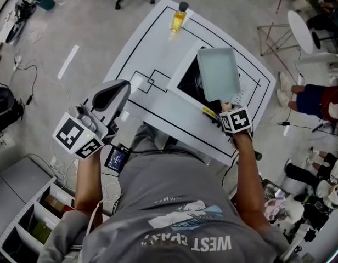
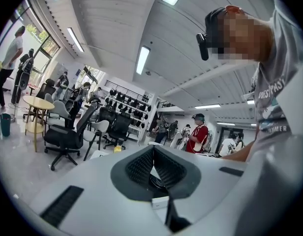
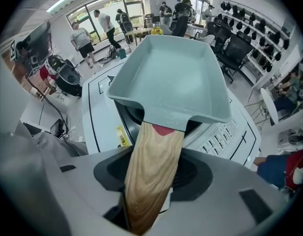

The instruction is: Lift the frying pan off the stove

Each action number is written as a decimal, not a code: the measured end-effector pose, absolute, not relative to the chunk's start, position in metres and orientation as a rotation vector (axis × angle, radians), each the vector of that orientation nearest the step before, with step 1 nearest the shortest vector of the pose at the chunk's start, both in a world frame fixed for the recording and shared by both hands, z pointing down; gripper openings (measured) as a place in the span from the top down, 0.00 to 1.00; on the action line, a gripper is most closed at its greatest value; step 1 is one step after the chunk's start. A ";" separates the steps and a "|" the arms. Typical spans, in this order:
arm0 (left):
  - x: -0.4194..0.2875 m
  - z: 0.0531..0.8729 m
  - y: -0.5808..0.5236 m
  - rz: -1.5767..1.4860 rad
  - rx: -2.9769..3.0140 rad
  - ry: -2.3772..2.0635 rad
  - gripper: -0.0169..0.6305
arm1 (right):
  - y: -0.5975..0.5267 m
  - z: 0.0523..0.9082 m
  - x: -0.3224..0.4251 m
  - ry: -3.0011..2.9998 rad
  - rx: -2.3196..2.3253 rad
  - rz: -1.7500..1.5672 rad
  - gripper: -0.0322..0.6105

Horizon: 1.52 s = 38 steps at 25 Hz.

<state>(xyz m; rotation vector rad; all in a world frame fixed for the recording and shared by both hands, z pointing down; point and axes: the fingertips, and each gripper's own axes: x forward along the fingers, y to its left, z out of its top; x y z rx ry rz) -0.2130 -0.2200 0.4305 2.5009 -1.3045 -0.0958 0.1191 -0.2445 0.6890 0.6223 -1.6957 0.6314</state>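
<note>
- The frying pan lies straight ahead of your right gripper. Its long axis runs from the tray-shaped body back along the wooden handle toward you. The handle points almost directly into that gripper's mouth, so tool and handle are in line.
- Your right gripper is closed on that handle. The wood fills the gap between the jaws, and both pads look to be against it well back from the pan body. The gripper tips steeply downward.
- Your right hand is the one at the pan. Your left gripper is held level, well off to the left and short of the table. Its jaws meet at the tips with nothing between them.
- The pan sits over the black top of the stove, near the right side of the table. Whether its base is resting on the stove or just clear of it cannot be told from these views.
- The pan is a pale blue-green rectangle with low flared walls and a flat, bare floor. A red collar marks where the light, grained handle joins it.
- Since you hold it far from the body, the front of the pan will likely want to dip as you lift. Raise it straight up and keep the grip firm.
- A bottle of yellow liquid stands at the far edge of the table, well apart from the pan.
</note>
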 end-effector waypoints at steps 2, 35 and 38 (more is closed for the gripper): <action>-0.215 0.433 -0.218 -0.096 2.494 -1.316 0.98 | -0.246 0.690 0.119 -1.700 0.622 0.639 0.64; -0.183 0.407 -0.198 -0.040 2.567 -1.338 0.98 | -0.239 0.614 0.138 -1.936 0.795 0.803 0.76; -0.174 0.403 -0.200 -0.037 2.585 -1.330 0.98 | -0.245 0.590 0.146 -1.984 0.828 0.809 0.76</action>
